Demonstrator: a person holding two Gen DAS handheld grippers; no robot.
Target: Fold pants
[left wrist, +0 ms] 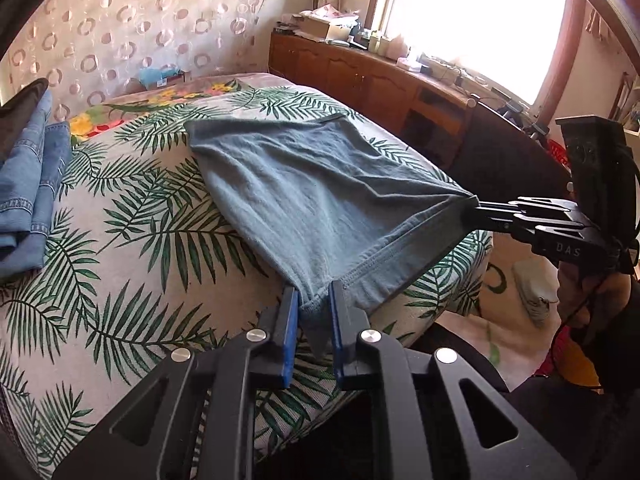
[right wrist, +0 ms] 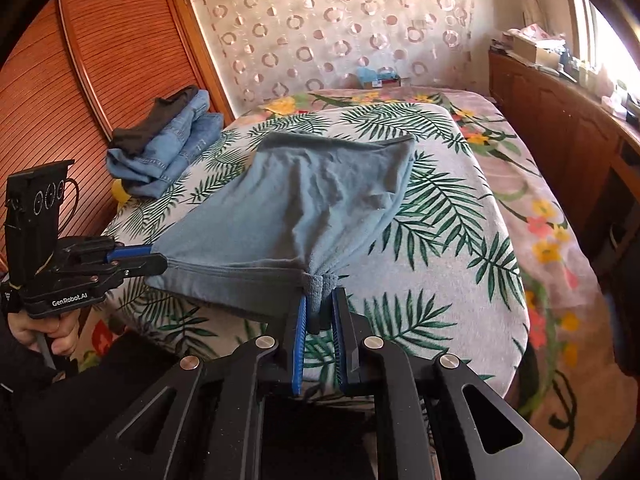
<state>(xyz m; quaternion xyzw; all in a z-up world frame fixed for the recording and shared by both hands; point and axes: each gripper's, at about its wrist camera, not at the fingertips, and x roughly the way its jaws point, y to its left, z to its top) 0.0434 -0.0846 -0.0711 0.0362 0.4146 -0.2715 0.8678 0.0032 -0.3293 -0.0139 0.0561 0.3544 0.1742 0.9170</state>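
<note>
Grey-blue pants (left wrist: 320,184) lie spread on the bed (left wrist: 132,216), over a palm-leaf print cover; far edge rests flat on the bed, near edge lifted and stretched taut between the two tools. Left tool (left wrist: 313,300) pinches one near corner of the pants, fabric bunched between its blue pads (left wrist: 290,340), jaws narrowed onto the cloth. Right tool (right wrist: 320,300) pinches the other near corner the same way, a knot of gathered fabric squeezed between its fingers. In the left wrist view the right tool (left wrist: 478,205) shows from the side at the right, tips clamped on the corner, hem pulled straight between both grips. In the right wrist view the left tool (right wrist: 154,258) shows at the left, a hand (right wrist: 46,332) gripping its handle below.

Folded blue jeans (right wrist: 176,148) stacked at the left side of the bed, well apart from the pants, with a dark garment (right wrist: 160,116) on top. Wooden cabinet (left wrist: 360,76) runs along the wall under a bright window (left wrist: 476,12), clutter on top. Curtain with ring pattern (right wrist: 332,28) behind the bed. Slatted wooden door (right wrist: 80,60) at left.
</note>
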